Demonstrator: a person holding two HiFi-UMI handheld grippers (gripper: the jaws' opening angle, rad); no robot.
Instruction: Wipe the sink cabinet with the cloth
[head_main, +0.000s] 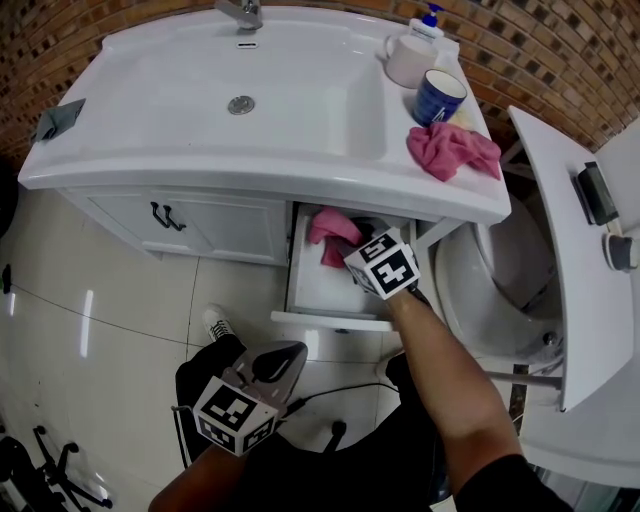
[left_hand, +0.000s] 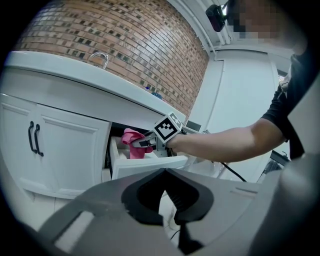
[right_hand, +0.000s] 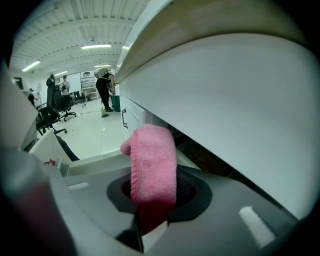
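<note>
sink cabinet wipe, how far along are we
Early to midway, by the look. Done: drawer pulled open, pink cloth gripped. In hand: the right gripper holds the cloth inside that drawer. Left: cabinet doors show no sign either way; left gripper hangs shut and empty.

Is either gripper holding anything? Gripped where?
Right gripper holds the pink cloth by a bunched fold, the rest sticking up past the jaws. Left gripper holds nothing.
</note>
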